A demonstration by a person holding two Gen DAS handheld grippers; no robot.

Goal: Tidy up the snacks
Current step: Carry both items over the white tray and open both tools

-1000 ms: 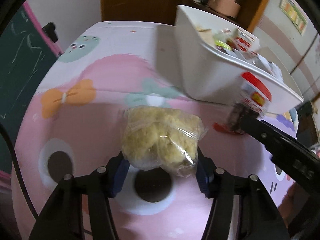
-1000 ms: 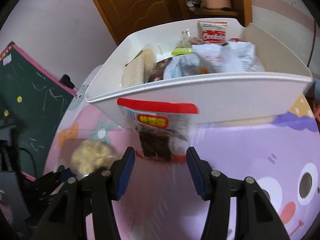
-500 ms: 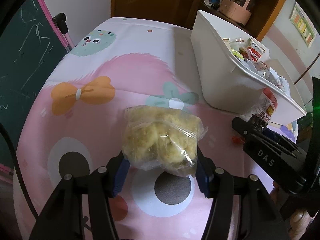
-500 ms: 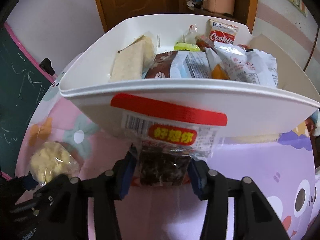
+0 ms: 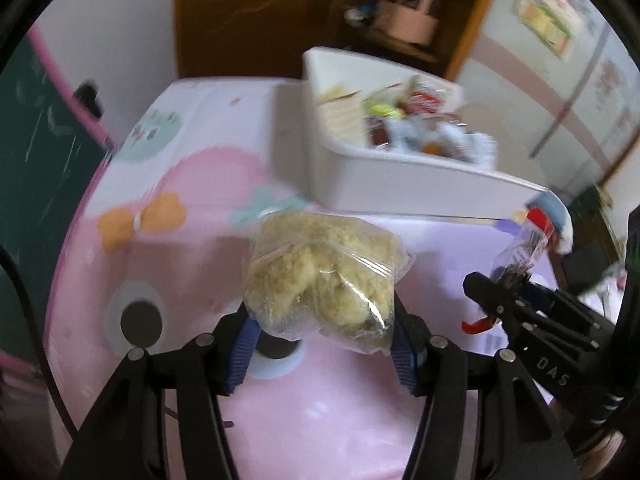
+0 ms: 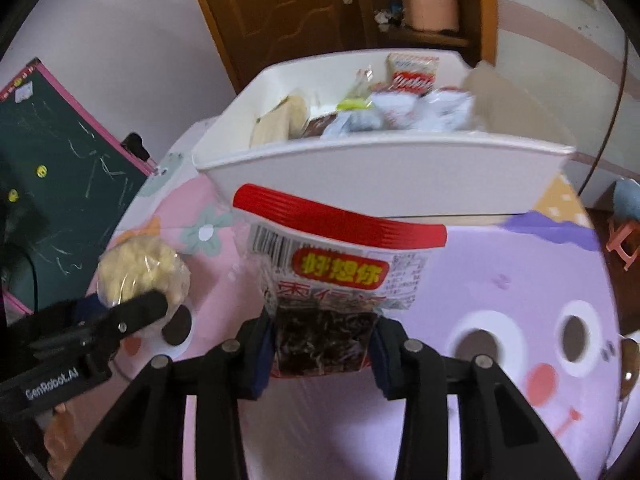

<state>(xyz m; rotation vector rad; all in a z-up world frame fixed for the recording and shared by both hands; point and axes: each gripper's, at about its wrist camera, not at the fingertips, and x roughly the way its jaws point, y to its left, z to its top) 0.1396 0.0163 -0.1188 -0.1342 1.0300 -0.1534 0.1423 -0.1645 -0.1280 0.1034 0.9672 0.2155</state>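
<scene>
Lifted off the tablecloth (image 6: 520, 280), both snacks hang before the full white bin (image 6: 380, 172): right gripper (image 6: 320, 352), just closed, clamps the red-topped packet (image 6: 332, 280); left gripper (image 5: 320, 340) pinches the crumb bag (image 5: 320, 272).

Your left gripper (image 5: 324, 340) is black with blue ribbed pads, and the clear bag (image 5: 324, 276) in it shows pale yellow crumbly lumps. Your right gripper (image 6: 320, 354) wears the same black and blue; its packet (image 6: 332, 280) has a red ribbed top band, a white label with a black barcode, yellow characters on a red oval, and dark brown-black contents. The bin (image 6: 384, 176) is plain white, filled with wrappers in white, red, lime green and brown. The tablecloth (image 5: 192, 208) is pink and lilac, printed with an orange bow, teal flower and cartoon eyes.
</scene>
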